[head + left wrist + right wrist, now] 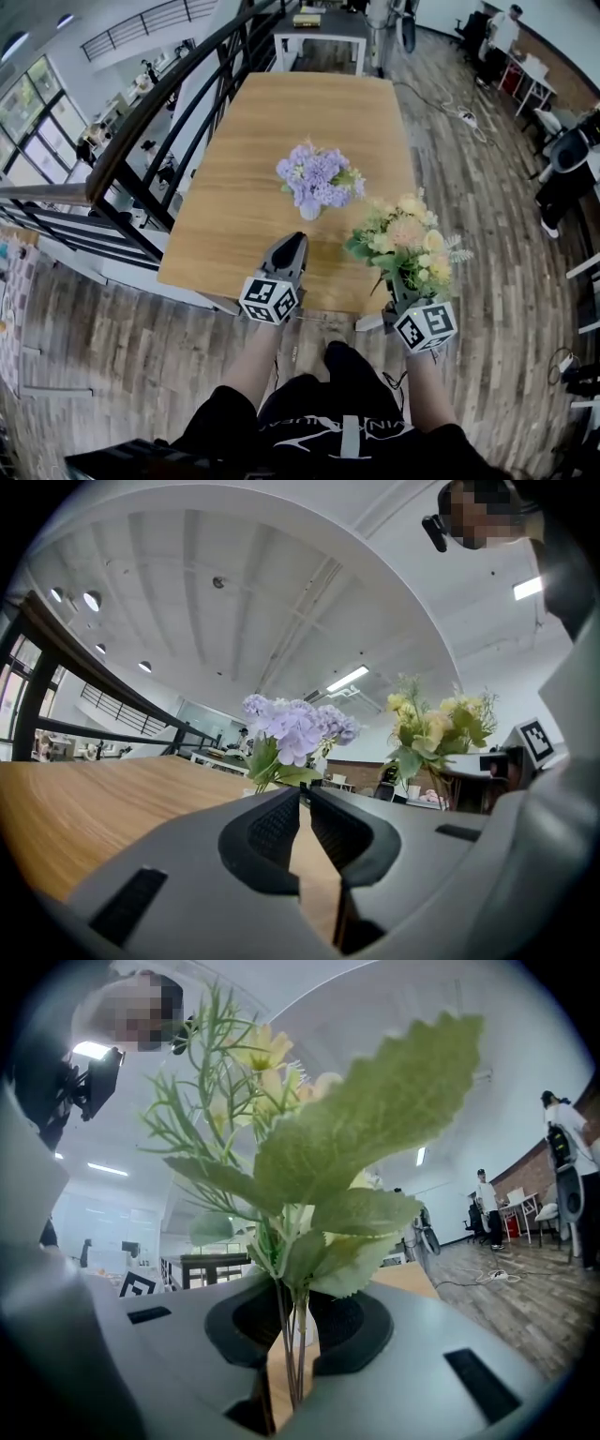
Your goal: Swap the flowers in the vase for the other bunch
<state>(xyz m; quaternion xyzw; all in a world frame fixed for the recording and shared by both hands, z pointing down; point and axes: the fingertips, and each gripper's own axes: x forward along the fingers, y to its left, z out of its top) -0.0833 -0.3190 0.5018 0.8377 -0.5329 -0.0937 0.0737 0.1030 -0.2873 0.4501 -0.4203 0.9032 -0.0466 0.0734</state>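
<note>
The purple bunch (pixel 319 176) is a rounded dome of pale lilac blooms with a few green leaves at its edge, and it stands upright in a small white vase (pixel 310 212). The vase sits on the near half of a long wooden table (pixel 281 122), roughly midway across its width.

The yellow bunch (pixel 408 244) is looser and taller: cream, peach and yellow heads mixed with broad serrated leaves and thin feathery sprigs. It is off the table surface, over the table's near right corner and to the right of the vase, apart from the purple blooms. Its thin green stems (pixel 291 1354) run down between the jaws of the right gripper (pixel 292 1321), which are pinched narrow on them (the leaves fill most of the right gripper view).

The left gripper (pixel 302 797) has its jaws pressed together with nothing between them. It is held level over the table's near edge, just short of the vase, and in its own view the purple bunch rises directly beyond its tips with the yellow one off to the right.

A dark railing (pixel 141 122) runs along the table's left side, and plank floor (pixel 487 234) spreads to the right
</note>
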